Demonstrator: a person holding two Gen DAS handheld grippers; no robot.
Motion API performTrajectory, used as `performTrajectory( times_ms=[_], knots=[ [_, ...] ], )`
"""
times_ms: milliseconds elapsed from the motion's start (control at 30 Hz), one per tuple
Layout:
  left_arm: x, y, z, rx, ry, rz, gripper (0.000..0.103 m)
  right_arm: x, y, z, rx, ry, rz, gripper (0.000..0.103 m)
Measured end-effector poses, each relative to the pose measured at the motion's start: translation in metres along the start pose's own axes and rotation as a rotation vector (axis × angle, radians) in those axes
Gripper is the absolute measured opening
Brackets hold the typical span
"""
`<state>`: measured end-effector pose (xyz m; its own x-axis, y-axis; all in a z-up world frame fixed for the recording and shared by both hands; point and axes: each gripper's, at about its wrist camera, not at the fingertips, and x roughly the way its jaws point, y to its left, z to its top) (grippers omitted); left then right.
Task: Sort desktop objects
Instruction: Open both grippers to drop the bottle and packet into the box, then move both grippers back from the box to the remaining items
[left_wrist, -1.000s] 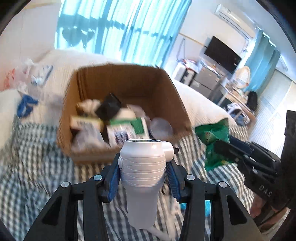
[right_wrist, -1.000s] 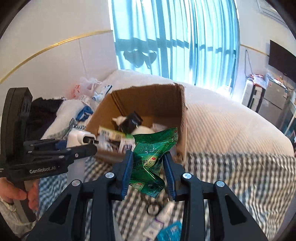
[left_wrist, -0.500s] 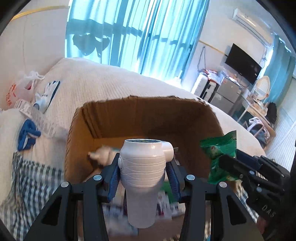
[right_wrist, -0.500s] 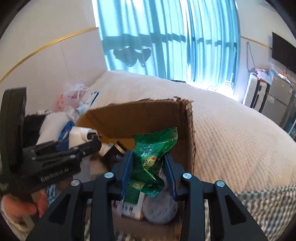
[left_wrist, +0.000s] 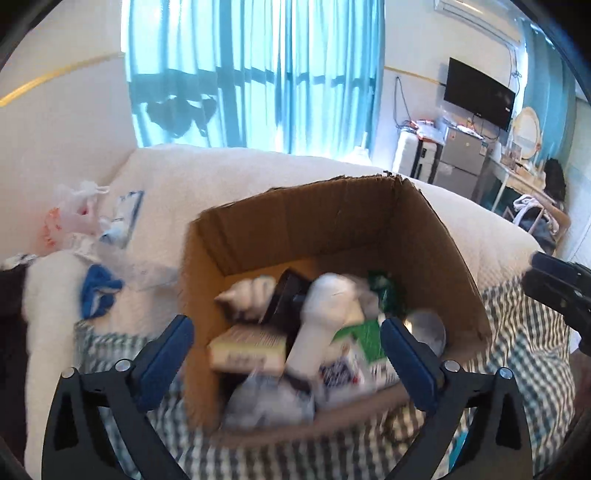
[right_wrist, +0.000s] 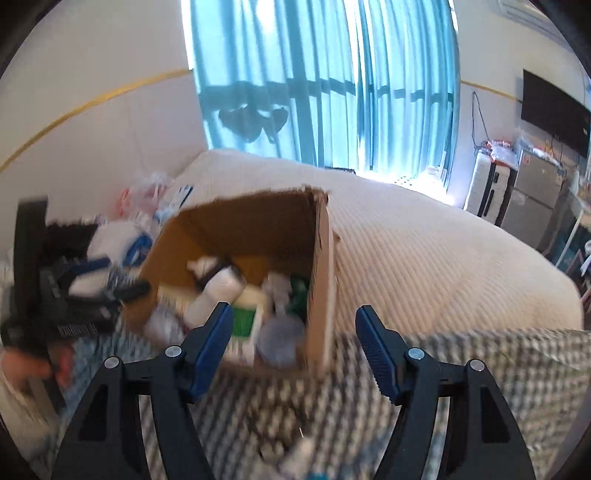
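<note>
An open cardboard box (left_wrist: 436, 236) stands on the checked cloth, holding several items. The white bottle-like device (left_wrist: 325, 317) lies among them, also showing in the right wrist view (right_wrist: 218, 291). The green snack bag (left_wrist: 384, 291) lies at the box's right side, showing in the right wrist view too (right_wrist: 299, 295). My left gripper (left_wrist: 286, 354) is open and empty above the box's front. My right gripper (right_wrist: 295, 339) is open and empty in front of the box's right corner (right_wrist: 321, 280).
A checked cloth (right_wrist: 461, 369) covers the near surface, with a cream bedspread (right_wrist: 424, 258) behind. Plastic bags and a blue item (left_wrist: 98, 291) lie left of the box. A desk, TV and appliances (left_wrist: 476, 96) stand far right.
Both grippers have opened. The white device and the green bag have dropped into the box. Both grippers have pulled back a little from the box.
</note>
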<state>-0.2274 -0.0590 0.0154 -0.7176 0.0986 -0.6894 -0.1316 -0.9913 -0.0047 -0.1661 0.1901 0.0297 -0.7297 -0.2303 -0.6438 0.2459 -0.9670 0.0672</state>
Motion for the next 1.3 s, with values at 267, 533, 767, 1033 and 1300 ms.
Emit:
performTrajectory(
  times_ms=[267, 533, 767, 1033, 1300],
  knots=[
    [-0.068, 0.006, -0.078, -0.107, 0.053, 0.037, 0.103, -0.043, 0.018, -0.081, -0.299, 0.084, -0.149, 0.068],
    [-0.042, -0.04, -0.172, -0.267, 0.242, -0.009, 0.103, -0.037, 0.023, -0.138, -0.49, 0.222, -0.094, 0.068],
    [-0.002, -0.081, -0.227, -0.228, 0.44, 0.012, 0.103, -0.01, 0.027, -0.177, -0.588, 0.345, -0.033, 0.068],
    [0.002, -0.095, -0.235, -0.222, 0.425, -0.009, 0.103, 0.03, 0.028, -0.188, -0.578, 0.421, 0.029, 0.068],
    [0.022, -0.105, -0.245, -0.19, 0.468, -0.013, 0.102, 0.061, 0.025, -0.201, -0.581, 0.545, 0.065, 0.068]
  ],
)
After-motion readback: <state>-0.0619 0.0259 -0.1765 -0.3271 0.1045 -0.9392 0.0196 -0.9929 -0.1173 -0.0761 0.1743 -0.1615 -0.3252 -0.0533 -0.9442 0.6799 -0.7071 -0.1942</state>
